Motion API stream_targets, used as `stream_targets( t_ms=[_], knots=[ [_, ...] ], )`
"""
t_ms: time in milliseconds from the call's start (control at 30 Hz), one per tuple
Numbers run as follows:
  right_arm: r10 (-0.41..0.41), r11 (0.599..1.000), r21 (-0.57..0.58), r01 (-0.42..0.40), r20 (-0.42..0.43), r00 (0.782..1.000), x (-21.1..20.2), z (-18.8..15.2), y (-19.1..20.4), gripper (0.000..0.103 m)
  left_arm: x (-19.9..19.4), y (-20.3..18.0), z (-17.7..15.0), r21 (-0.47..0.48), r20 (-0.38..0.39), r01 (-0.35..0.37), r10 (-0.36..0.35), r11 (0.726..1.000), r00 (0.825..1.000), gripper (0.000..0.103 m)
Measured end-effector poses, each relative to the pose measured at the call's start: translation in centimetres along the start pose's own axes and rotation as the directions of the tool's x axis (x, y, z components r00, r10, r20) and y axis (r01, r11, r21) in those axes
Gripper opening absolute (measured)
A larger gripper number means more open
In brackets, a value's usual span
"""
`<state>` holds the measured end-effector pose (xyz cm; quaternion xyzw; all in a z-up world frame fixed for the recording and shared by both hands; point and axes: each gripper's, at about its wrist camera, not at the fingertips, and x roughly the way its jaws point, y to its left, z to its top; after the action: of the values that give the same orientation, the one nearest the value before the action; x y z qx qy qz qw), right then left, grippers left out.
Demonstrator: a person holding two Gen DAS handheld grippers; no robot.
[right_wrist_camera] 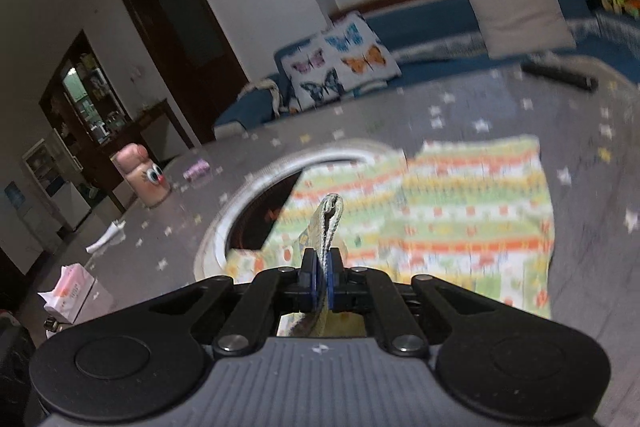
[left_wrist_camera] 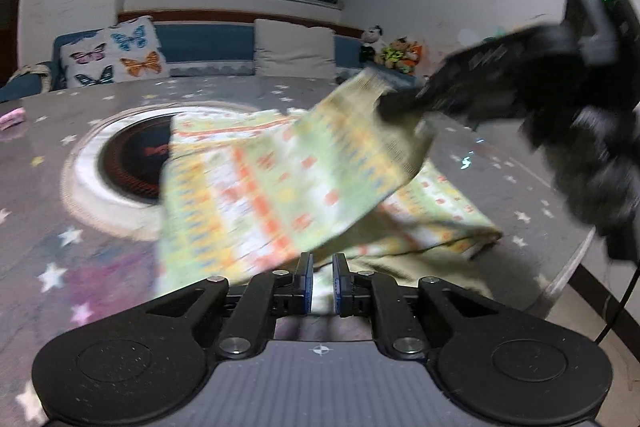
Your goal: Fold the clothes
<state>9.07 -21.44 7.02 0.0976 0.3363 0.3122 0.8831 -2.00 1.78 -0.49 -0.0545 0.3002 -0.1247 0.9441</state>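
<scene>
Right wrist: blurred, right claw (right_wrist_camera: 322, 269) pinching patterned garment (right_wrist_camera: 460, 211); writing unreadable.

Your left gripper (left_wrist_camera: 320, 281) sits low and level, its two blue-padded fingers (left_wrist_camera: 305, 283) parted by a narrow gap with nothing pinched between them. Your right gripper (right_wrist_camera: 322, 281) has its jaws pressed together on a fold of cloth (right_wrist_camera: 329, 227); seen from the left wrist, it is raised and angled downward.
</scene>
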Motion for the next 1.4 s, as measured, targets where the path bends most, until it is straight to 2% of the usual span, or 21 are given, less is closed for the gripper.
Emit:
stream_targets(
  t_ms=[100, 400, 533, 667, 767, 833, 1000, 1133, 1267, 1333, 1400],
  knots=[
    [-0.002, 1.000, -0.021, 0.003, 0.030, 1.000, -1.0, 0.8, 0.5, 0.004, -0.3, 1.1, -0.5, -0.012, -0.011, -0.042, 0.042, 0.999, 0.999, 0.023],
    [-0.066, 0.998, -0.020, 0.068, 0.087, 0.994, -2.9, 0.7, -0.2, 0.004, -0.4, 3.2, -1.4, -0.043, -0.047, -0.096, 0.094, 0.994, 0.994, 0.025],
    [-0.124, 0.992, 0.031, 0.122, 0.053, 0.991, -1.7, -0.5, -2.5, 0.004, -0.9, 3.7, -1.4, -0.043, -0.054, -0.099, 0.097, 0.994, 0.994, 0.026],
    [-0.179, 0.981, 0.068, 0.181, -0.035, 0.983, 0.4, -2.3, -4.9, 0.007, -1.5, 4.0, -0.9, -0.029, -0.057, -0.115, 0.113, 0.993, 0.992, 0.027],
    [-0.255, 0.965, 0.046, 0.257, -0.045, 0.966, 0.7, -3.5, -5.7, 0.008, -2.2, 4.2, 0.3, -0.005, -0.030, -0.137, 0.137, 0.991, 0.990, 0.029],
    [-0.268, 0.963, 0.028, 0.269, -0.028, 0.963, 0.2, -3.6, -5.8, 0.008, -1.9, 4.4, 1.5, -0.008, -0.013, -0.147, 0.146, 0.989, 0.989, 0.029],
    [-0.221, 0.974, -0.048, 0.220, -0.019, 0.975, 0.9, -3.6, -4.5, 0.008, 0.7, 4.4, 4.4, -0.032, 0.006, -0.155, 0.155, 0.987, 0.988, 0.028],
    [-0.192, 0.977, -0.103, 0.188, -0.030, 0.981, 2.3, -3.8, -3.4, 0.008, 3.7, 4.3, 6.0, -0.043, -0.010, -0.137, 0.137, 0.990, 0.991, 0.026],
    [-0.182, 0.974, -0.147, 0.175, -0.033, 0.983, 3.5, -3.8, -3.3, 0.008, 6.4, 4.1, 6.5, -0.011, -0.035, -0.137, 0.136, 0.991, 0.990, 0.023],
    [-0.177, 0.973, -0.158, 0.169, -0.037, 0.984, 3.9, -3.9, -3.3, 0.008, 7.5, 4.3, 6.2, 0.002, -0.052, -0.159, 0.159, 0.987, 0.986, 0.023],
    [-0.189, 0.968, -0.174, 0.179, -0.043, 0.981, 4.6, -3.9, -3.7, 0.008, 8.4, 4.8, 5.9, 0.006, -0.075, -0.180, 0.180, 0.984, 0.981, 0.018]
  ],
)
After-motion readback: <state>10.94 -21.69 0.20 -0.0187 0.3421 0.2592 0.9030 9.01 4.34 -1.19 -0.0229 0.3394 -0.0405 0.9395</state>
